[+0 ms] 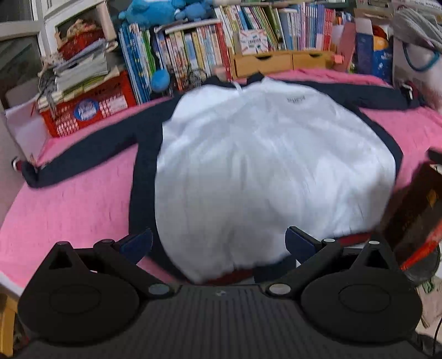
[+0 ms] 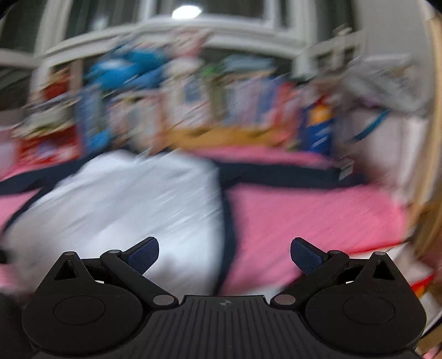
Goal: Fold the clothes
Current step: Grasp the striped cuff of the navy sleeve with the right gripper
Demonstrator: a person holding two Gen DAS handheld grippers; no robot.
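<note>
A white jacket (image 1: 265,165) with navy sleeves and a red hem lies spread flat on the pink bed cover (image 1: 77,210), collar at the far side. Its left sleeve (image 1: 83,157) stretches out to the left edge. My left gripper (image 1: 218,244) hovers open just above the near hem, nothing between its blue pads. In the blurred right wrist view the same jacket (image 2: 118,210) fills the left half, with its right sleeve (image 2: 281,174) running right. My right gripper (image 2: 224,255) is open over the jacket's navy side edge and the pink cover.
Rows of books (image 1: 210,47) and wooden drawers (image 1: 281,62) line the far side of the bed. A red crate (image 1: 91,110) stands at the far left, blue plush toys (image 1: 163,12) above. A dark box (image 1: 417,210) sits at the near right edge.
</note>
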